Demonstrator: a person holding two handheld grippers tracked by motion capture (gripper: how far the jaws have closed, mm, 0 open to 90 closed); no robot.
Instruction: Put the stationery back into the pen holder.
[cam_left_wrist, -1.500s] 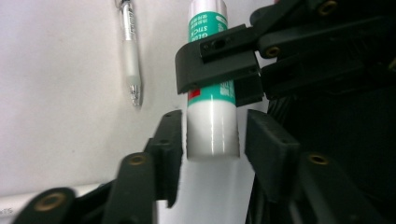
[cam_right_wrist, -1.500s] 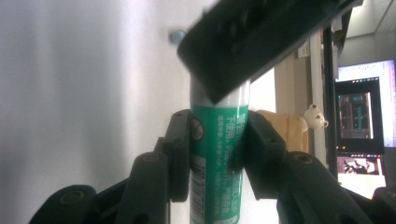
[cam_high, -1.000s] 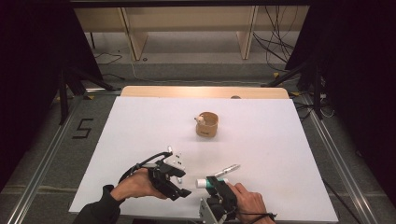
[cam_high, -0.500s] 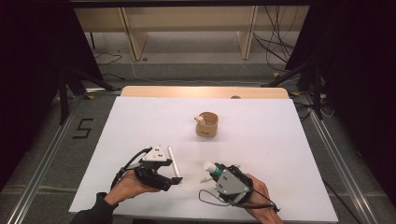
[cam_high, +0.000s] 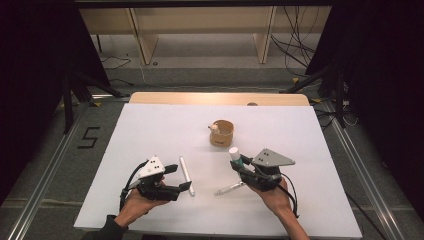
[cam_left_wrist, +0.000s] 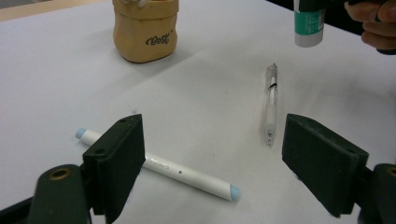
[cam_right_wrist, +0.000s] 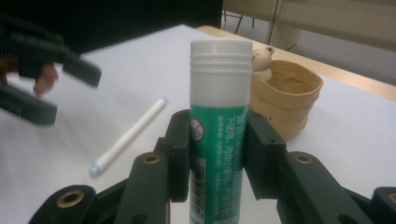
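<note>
left tongs (cam_high: 186, 177): jaws wide, just been opening, nothing pressed between them. In the left gripper view the white marker (cam_left_wrist: 159, 164) lies on the worktop (cam_high: 150, 125) under and between the jaws, one end tucked behind the left jaw, not touched.
white marker: flat on the worktop just beside the left tongs, on the side toward the right tongs; pale blue cap at each end. Looks released, my read.
clear pen (cam_high: 229, 189): flat on the worktop between the two tongs, near the right tongs and just below them in the high view. Free, nobody on it.
right tongs (cam_high: 239, 165): clamped on the green glue stick (cam_right_wrist: 217, 140), pads on both sides of the label, white cap up and standing clear above the jaws.
green glue stick: upright in the right tongs, off the worktop, on the near side of the tan holder (cam_high: 221, 133).
tan holder: past the right tongs, toward the far edge of the worktop, mouth open, a small pale figure on its rim.
step in hand (judgement): carry the glue stick to the tan holder and drop it in.
how to do it well: keep the stick upright, keep the squeeze steady. Come in above the rim, centre over the mouth, avoid the figure on the rim. Lower the base inside before opening. Open slowly so it doesn't tip the holder.
risk: holder looks light; a side knock could shift it.
left tongs meanwhile: hold clear of the marker.
</note>
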